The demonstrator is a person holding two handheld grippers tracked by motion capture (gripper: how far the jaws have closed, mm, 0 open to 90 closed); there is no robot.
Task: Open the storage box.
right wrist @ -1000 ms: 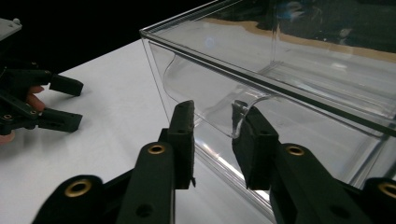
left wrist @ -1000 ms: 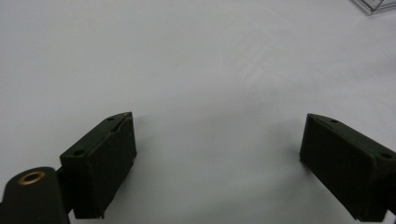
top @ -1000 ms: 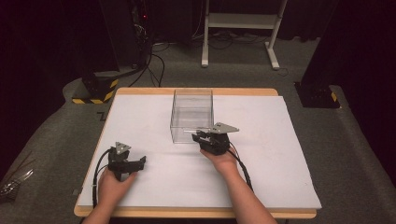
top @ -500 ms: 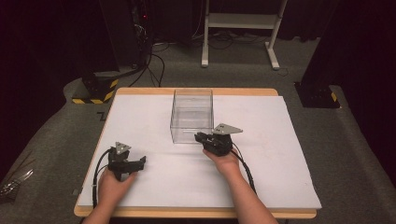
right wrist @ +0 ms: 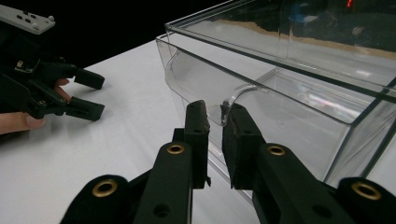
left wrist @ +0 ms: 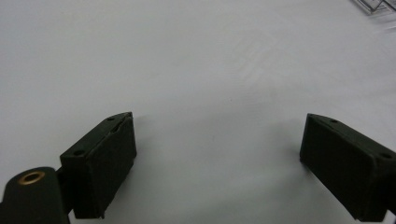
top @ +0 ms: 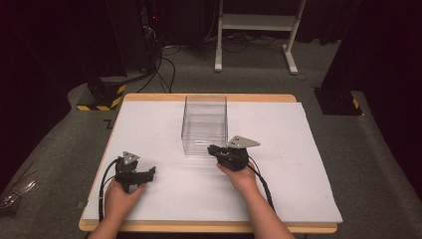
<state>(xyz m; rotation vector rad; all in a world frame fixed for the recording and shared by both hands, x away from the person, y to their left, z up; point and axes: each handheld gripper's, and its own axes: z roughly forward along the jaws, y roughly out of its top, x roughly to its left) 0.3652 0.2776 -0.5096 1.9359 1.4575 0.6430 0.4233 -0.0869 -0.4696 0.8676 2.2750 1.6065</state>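
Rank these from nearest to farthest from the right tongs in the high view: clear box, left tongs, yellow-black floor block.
1. Clear box: directly at the right tongs, its front wall between their tips.
2. Left tongs: on the white table cover, toward the near-left.
3. Yellow-black floor block: off the table, far-left.
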